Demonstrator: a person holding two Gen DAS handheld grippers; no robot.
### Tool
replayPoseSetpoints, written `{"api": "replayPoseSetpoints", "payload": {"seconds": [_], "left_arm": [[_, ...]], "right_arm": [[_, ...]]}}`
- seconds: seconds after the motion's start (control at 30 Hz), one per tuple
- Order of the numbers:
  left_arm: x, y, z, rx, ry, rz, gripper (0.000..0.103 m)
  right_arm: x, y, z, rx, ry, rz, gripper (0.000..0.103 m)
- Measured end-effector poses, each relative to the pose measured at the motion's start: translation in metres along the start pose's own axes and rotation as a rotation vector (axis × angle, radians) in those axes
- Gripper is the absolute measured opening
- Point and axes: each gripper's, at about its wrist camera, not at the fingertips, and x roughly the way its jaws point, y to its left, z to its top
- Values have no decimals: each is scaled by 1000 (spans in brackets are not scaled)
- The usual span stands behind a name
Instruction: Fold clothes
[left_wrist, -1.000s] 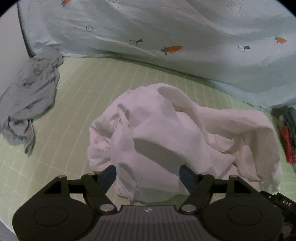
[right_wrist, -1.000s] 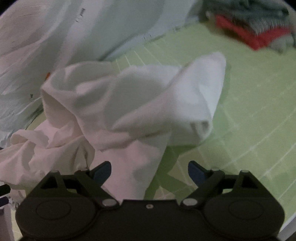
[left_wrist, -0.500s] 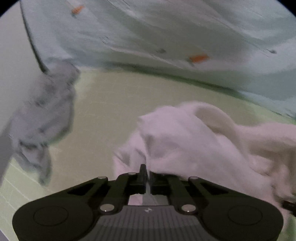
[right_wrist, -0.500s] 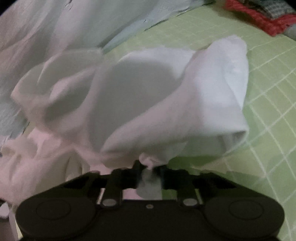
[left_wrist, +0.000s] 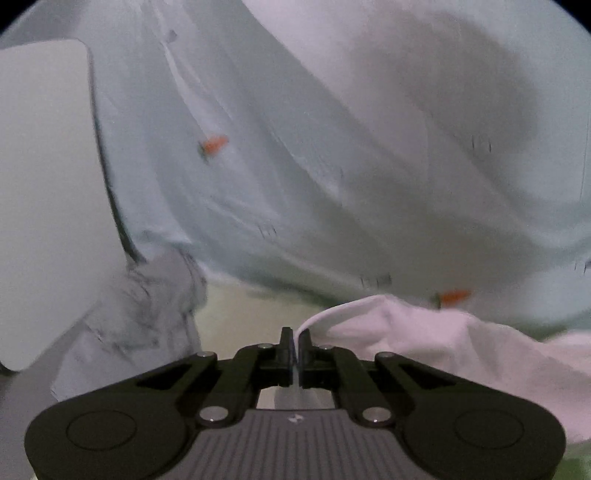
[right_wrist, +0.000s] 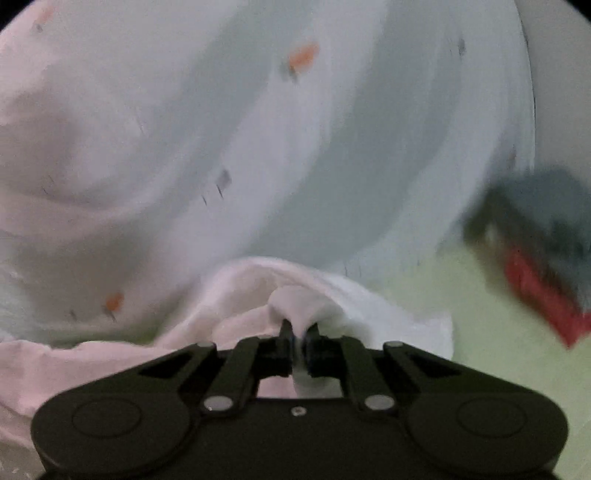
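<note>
White garment (left_wrist: 424, 343), one, pinched by two tongs, left tongs (left_wrist: 296, 345), right tongs (right_wrist: 299, 338), one grey garment (left_wrist: 147, 306) nearby.

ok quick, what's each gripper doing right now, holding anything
left gripper: jaws shut on an edge of the white garment.
right gripper: jaws shut on a bunched fold of the white garment.
</note>
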Motion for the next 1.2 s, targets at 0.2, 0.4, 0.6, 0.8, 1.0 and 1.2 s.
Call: {"api": "replayPoseSetpoints", "payload": {"seconds": [0.2, 0.4, 0.6, 0.8, 1.0, 1.2], "left_arm": [[-48, 13, -15, 65, 7, -3, 3], [-32, 26, -99, 93, 412, -68, 11], [-42, 57, -108, -54, 431, -106, 57], [-45, 95, -104, -297, 416, -132, 66], [-44, 126, -119, -619, 434, -199, 74], [-36, 143, -140, -839, 468, -248, 86]], "right_arm": [[-56, 4, -14, -163, -34, -66, 7], [-36, -22, -94, -165, 335, -212, 35], [-56, -38, -120, 29, 353, -243, 83], [-60, -55, -118, 286, 268, -202, 98], [-69, -80, -132, 596, 216, -131, 102], [-76, -113, -158, 910, 210, -131, 103]]}}
